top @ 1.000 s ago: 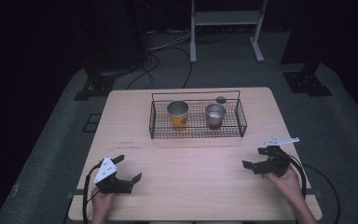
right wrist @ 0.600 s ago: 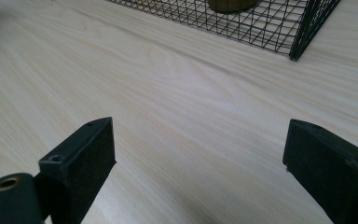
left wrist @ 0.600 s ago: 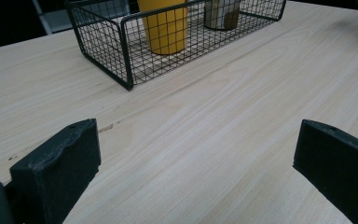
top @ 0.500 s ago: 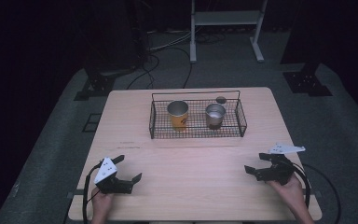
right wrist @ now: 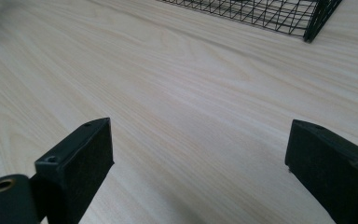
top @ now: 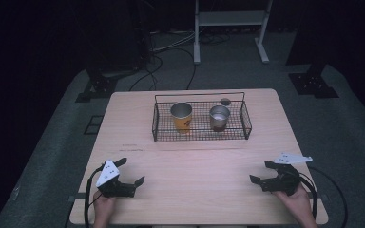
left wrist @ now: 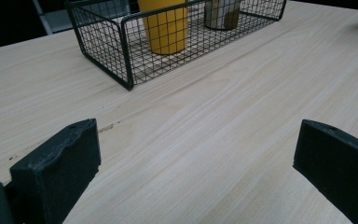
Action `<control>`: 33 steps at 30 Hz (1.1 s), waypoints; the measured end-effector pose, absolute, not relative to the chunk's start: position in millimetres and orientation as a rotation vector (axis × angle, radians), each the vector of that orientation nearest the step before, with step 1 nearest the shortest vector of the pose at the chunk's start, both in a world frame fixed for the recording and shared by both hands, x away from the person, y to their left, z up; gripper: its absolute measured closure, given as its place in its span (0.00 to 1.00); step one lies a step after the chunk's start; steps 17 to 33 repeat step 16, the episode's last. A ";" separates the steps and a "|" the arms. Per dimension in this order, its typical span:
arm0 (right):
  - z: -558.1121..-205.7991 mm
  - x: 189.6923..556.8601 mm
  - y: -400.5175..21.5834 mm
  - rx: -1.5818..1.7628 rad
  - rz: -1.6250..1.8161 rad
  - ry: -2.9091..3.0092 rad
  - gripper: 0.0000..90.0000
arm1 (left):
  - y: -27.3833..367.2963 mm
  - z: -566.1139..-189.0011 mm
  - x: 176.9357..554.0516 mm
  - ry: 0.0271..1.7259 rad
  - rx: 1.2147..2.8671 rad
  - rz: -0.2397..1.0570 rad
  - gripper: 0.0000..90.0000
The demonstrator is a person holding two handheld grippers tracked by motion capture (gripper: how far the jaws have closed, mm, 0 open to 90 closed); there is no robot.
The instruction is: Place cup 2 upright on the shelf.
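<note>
The left gripper (top: 130, 172) rests low over the near left of the wooden table (top: 199, 161), jaws spread wide with nothing between them. The right gripper (top: 260, 173), near the right edge, has just been opening its jaws slightly, over bare wood. Well apart from both, the wire basket (top: 245, 124) holds a yellow cup (top: 181, 117) and what looks like a metal cup (top: 218, 117).

the yellow cup (left wrist: 164, 23) loses its rim to the top edge in the left gripper view, and so does the metal cup (left wrist: 222, 13) beside it. the small round thing (top: 225, 101) behind the basket (top: 199, 136) is too small to tell.
</note>
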State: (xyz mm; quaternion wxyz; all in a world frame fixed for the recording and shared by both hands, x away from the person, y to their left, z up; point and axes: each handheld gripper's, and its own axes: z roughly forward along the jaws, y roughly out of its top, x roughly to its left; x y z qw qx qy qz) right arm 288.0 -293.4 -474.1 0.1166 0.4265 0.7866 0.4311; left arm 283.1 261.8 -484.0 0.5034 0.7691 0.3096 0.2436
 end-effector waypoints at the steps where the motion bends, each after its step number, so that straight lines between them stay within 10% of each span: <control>1: -474.5 286.7 -293.5 1.251 1.259 2.304 0.08 | 261.8 -484.0 283.1 0.748 1.857 0.588 0.00; 33: -487.4 271.0 -299.9 1.293 1.316 2.239 0.08 | 261.4 -484.1 283.3 0.748 1.856 0.589 0.00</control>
